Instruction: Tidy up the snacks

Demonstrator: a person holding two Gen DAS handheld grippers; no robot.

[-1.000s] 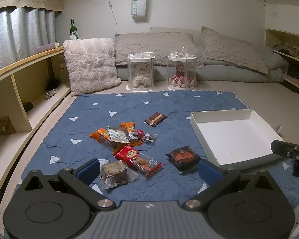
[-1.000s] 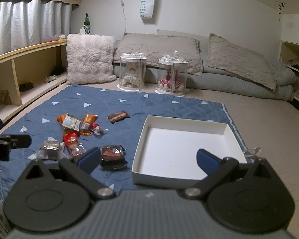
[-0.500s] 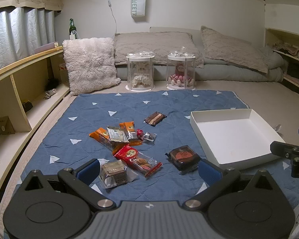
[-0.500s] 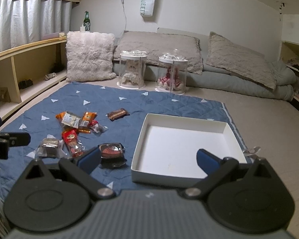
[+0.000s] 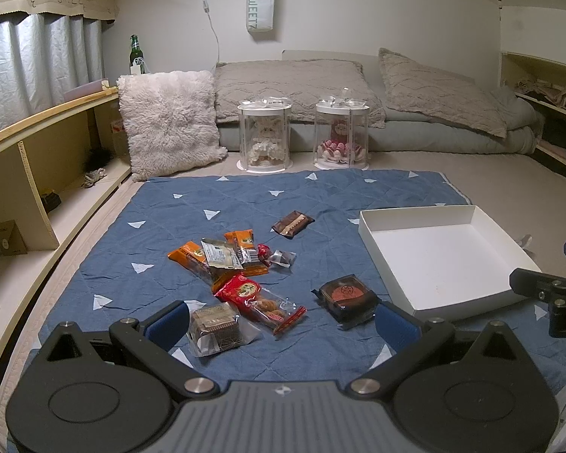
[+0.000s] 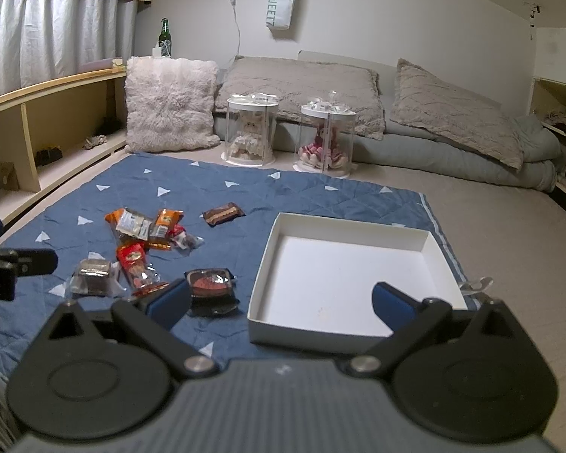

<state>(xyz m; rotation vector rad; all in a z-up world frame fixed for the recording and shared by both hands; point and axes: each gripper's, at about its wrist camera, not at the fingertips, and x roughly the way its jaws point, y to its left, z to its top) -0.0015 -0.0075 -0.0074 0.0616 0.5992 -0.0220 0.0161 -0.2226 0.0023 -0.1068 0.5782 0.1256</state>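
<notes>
Several wrapped snacks lie on a blue mat [image 5: 245,204]: a brown cake pack [image 5: 215,326], a red biscuit pack [image 5: 258,300], a dark round cake pack [image 5: 347,296], orange packs [image 5: 222,255] and a brown bar [image 5: 292,223]. An empty white box [image 5: 445,256] sits to the right of them; it also shows in the right wrist view [image 6: 352,275]. My left gripper [image 5: 283,324] is open and empty, low over the near snacks. My right gripper [image 6: 281,302] is open and empty, above the box's near left corner and the dark cake pack [image 6: 211,285].
Two clear display cases with dolls [image 5: 264,137] [image 5: 339,134] stand beyond the mat. A fluffy pillow [image 5: 168,120] and grey cushions [image 5: 294,83] lie at the back. Wooden shelves [image 5: 37,173] run along the left. The other gripper shows at the right edge [image 5: 547,290].
Both grippers have barely moved; the right wrist view has drifted slightly. The snacks and box lie as before.
</notes>
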